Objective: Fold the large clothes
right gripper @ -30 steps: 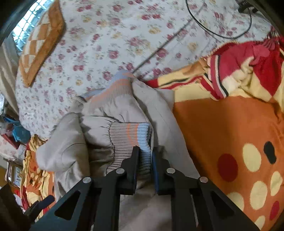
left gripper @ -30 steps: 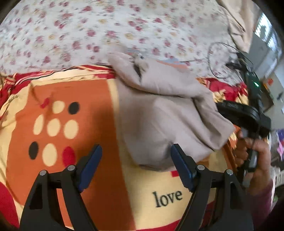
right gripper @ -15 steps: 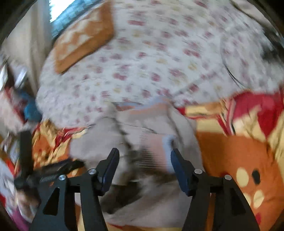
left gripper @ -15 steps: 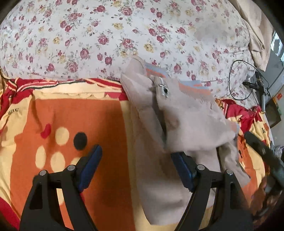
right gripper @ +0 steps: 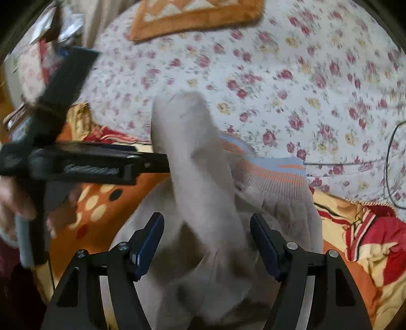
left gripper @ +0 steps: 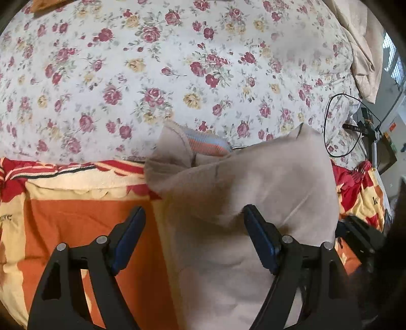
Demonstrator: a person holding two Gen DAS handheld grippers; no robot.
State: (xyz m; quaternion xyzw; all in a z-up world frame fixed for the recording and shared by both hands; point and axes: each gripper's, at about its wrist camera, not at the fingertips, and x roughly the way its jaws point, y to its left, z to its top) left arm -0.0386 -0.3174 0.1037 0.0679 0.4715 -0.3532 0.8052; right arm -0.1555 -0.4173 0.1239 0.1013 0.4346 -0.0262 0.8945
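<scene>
A beige jacket with a blue-and-orange striped knit cuff lies bunched on the bed, half on the orange blanket and half on the floral sheet. My left gripper hangs open over its left edge; the fabric lies against the right finger and no pad presses on it. In the right wrist view the jacket rises in a fold with the striped cuff beside it. My right gripper hovers above it, its jaws opening, with loose fabric below and nothing pinched. The left gripper reaches the fold from the left.
An orange blanket with dots covers the near bed and a floral sheet the far part. An orange cushion lies at the back. A black cable loops at the right. A hand holds the left tool.
My right gripper let go of the striped cuff, opened wide, rolled and drew back upward. My left gripper moved forward over the jacket toward the floral sheet, still open.
</scene>
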